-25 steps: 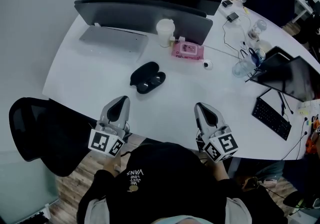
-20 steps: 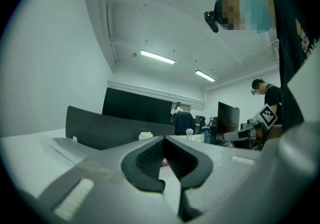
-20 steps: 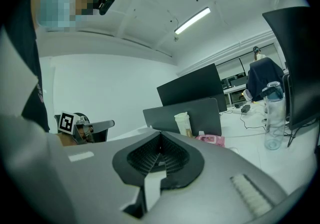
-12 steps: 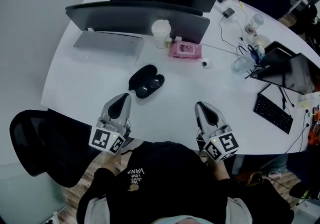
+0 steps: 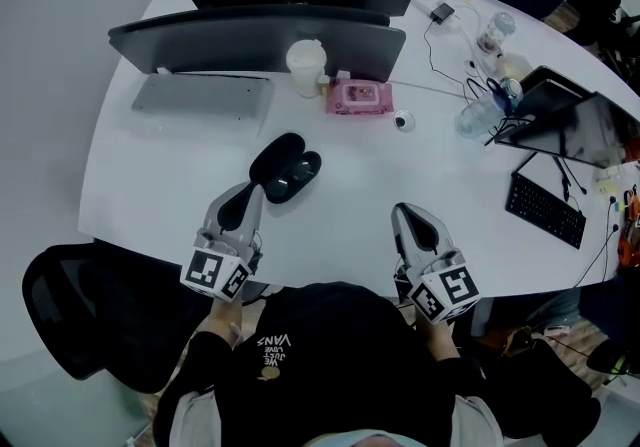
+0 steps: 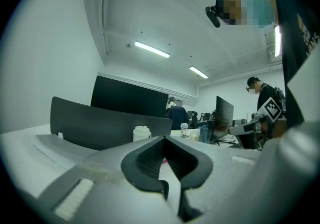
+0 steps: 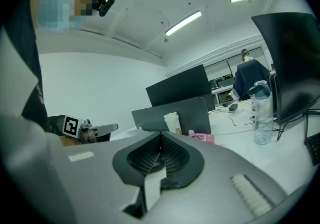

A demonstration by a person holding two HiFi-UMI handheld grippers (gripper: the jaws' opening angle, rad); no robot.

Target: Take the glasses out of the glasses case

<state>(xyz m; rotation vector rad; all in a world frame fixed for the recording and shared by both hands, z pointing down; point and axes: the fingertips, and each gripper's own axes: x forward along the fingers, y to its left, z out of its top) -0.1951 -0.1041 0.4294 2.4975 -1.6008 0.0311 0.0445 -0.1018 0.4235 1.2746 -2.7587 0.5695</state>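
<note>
Both grippers sit at the near edge of the white table (image 5: 400, 170), the left gripper (image 5: 247, 197) and right gripper (image 5: 404, 211) each clenched on nothing, tips pressed together. The black glasses case (image 5: 283, 166) lies open just beyond the left gripper, toward the table's middle.

White curved table (image 5: 150, 165), black chair (image 5: 90, 305) at left, white wall (image 6: 50, 42), ceiling strip lights (image 6: 151, 49).
</note>
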